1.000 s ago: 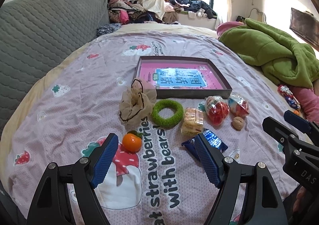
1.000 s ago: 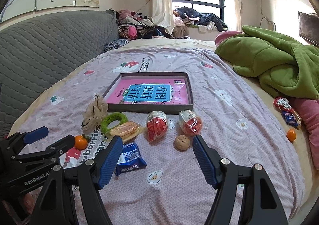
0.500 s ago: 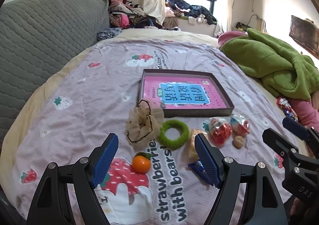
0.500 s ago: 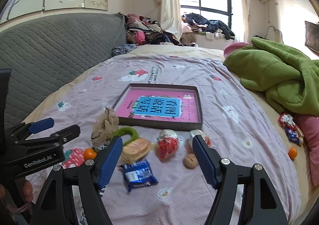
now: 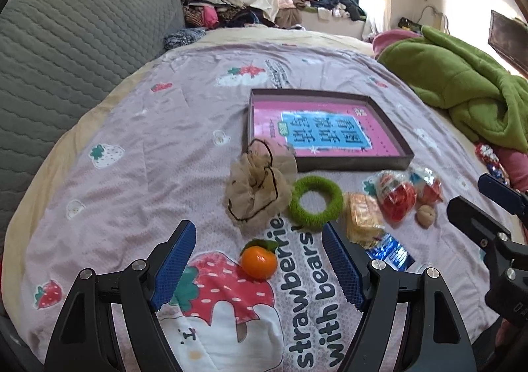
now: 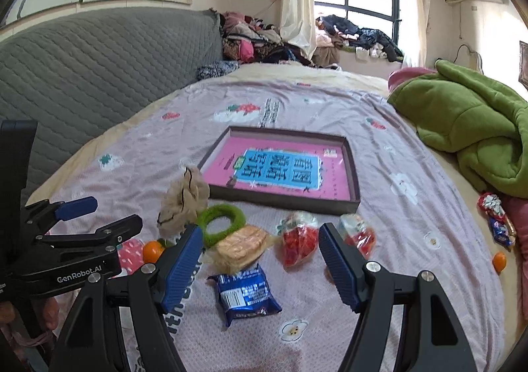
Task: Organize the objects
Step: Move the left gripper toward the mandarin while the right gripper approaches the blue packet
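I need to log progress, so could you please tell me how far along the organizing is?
Nothing looks done: the box holds only its pink printed insert. Nothing is in hand either; the left gripper and right gripper are both open. Left outside the box: the orange, green ring, beige scrunchie, blue packet and the other snacks.

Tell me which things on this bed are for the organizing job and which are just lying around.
For the job: shallow box, beige scrunchie, green ring, small orange, cracker pack, blue wrapper, two red snack bags, walnut.

Lying about: green blanket, clothes pile, grey headboard.
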A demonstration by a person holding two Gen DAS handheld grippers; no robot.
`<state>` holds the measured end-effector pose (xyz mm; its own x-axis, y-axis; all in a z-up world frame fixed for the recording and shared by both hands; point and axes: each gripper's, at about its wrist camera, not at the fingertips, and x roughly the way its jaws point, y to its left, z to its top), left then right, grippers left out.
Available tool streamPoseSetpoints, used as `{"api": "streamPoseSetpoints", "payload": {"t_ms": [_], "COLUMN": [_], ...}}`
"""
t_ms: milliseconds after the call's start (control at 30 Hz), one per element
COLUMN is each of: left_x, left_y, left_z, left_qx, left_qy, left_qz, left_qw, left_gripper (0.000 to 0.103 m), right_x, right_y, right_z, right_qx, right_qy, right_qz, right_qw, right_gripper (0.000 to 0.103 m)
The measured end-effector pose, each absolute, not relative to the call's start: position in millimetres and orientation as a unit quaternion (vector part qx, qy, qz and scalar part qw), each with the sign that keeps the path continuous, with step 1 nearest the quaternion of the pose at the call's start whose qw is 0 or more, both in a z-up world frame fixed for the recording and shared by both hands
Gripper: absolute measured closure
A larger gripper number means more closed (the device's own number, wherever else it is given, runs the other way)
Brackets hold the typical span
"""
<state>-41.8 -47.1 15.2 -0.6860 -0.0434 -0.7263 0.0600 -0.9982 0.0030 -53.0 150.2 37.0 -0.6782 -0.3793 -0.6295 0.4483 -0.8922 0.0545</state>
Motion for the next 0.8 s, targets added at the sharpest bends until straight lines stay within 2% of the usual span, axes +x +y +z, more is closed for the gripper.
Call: {"api": "streamPoseSetpoints", "payload": {"t_ms": [400, 800], "left_x": [-48.0, -56.9], "left_y": [-52.1, -58.9], "left_z": [-25.8, -56.3], "left_qx": [0.426, 0.450], "left_qy": [0.042, 0.024], "left_qz": [-0.904, -0.892], "left_qw": [0.006, 0.022], "left_gripper": [0.023, 0.023], "right_x": [-61.3, -63.4], "right_y": [147.9, 139.9], "right_z": [-8.2, -40.6], "right_qx": [0.379, 0.405], "right_qy": [0.054, 0.072], "right_qz": [-0.893, -0.874], "right_qw": [0.236, 0.259], "right_gripper": [0.031, 0.031]}}
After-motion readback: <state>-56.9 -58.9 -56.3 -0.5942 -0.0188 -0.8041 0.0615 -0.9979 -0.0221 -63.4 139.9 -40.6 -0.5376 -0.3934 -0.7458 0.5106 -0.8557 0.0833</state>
